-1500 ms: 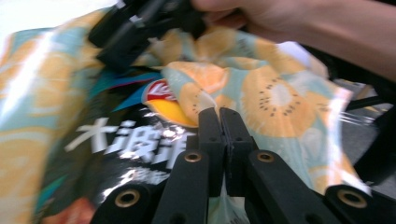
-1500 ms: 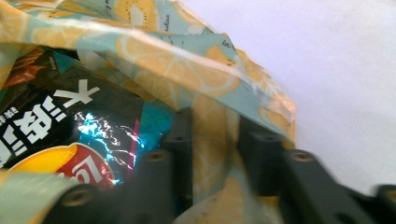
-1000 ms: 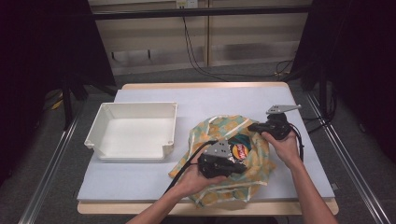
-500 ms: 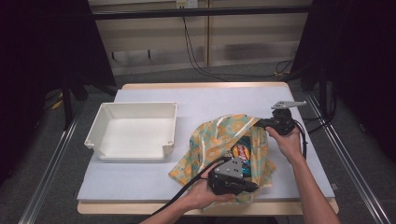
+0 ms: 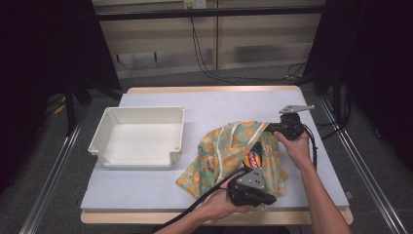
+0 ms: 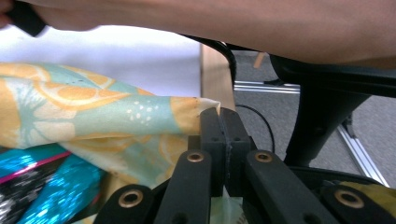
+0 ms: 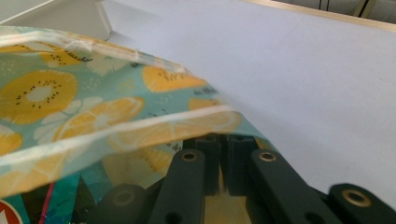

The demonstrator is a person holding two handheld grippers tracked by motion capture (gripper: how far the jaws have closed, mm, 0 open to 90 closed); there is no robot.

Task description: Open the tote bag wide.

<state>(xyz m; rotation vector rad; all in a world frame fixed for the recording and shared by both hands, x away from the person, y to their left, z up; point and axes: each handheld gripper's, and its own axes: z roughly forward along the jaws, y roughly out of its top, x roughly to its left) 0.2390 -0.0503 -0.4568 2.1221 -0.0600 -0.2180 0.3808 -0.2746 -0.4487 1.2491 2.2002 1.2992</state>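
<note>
Between the pressed-together jaws of the left gripper [image 6: 225, 140] sits an edge of the citrus-print cloth [image 5: 221, 151]; the right gripper [image 7: 223, 161] likewise clamps its far hem; a snack packet [image 5: 254, 158] lies inside, between both grippers; beyond, a white tray [image 5: 139, 139] stands well apart on the table [image 5: 219, 105].

Black tongs [image 6: 223, 135], brass-ringed screws, trailing black cable [image 5: 204, 197].

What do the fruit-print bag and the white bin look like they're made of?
The fruit-print bag looks like thin woven cloth, matte: it drapes, wrinkles, and shows a stitched hem at the left gripper. The right gripper is also shut on its edge. The white bin looks like rigid moulded plastic, smooth with a slight sheen, though I can't confirm it.
</note>
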